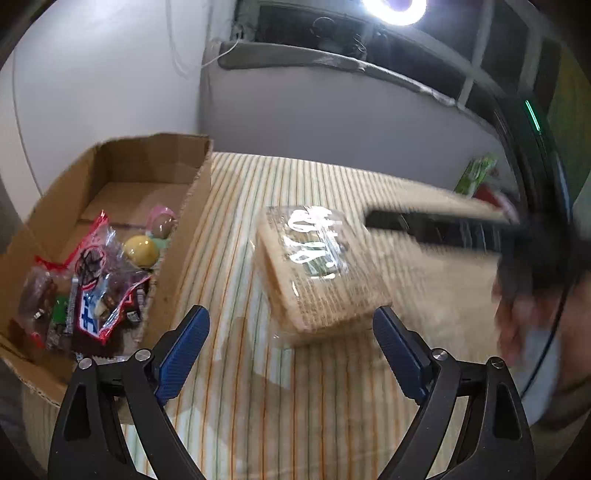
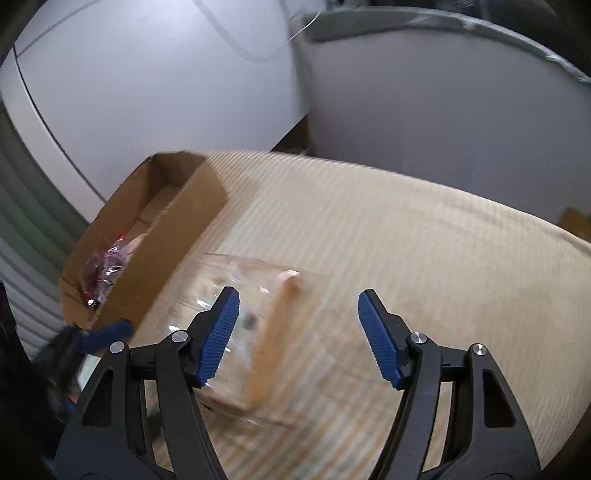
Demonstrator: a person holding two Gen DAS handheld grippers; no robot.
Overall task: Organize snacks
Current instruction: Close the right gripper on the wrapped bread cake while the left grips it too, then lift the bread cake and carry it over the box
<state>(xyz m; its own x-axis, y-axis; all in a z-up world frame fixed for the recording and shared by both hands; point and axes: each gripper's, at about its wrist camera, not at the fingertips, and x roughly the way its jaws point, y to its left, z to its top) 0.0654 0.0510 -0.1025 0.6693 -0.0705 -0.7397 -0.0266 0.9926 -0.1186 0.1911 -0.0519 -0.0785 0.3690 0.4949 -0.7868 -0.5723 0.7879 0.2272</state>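
Observation:
A clear-wrapped pack of tan wafer biscuits (image 1: 317, 269) lies on the striped cloth, just ahead of my open, empty left gripper (image 1: 291, 325). An open cardboard box (image 1: 184, 221) at the left holds a red-edged candy bag (image 1: 96, 280) and round sweets (image 1: 142, 249). The right gripper appears blurred in the left wrist view (image 1: 443, 225), beyond the pack. In the right wrist view my right gripper (image 2: 299, 314) is open and empty over the blurred pack (image 2: 266, 339), with the box (image 2: 155, 258) to its left.
A striped cloth (image 1: 295, 406) covers the surface. A green packet (image 1: 476, 173) and something red lie at the far right edge. Grey walls stand behind the surface. A bright lamp (image 1: 395, 7) shines overhead.

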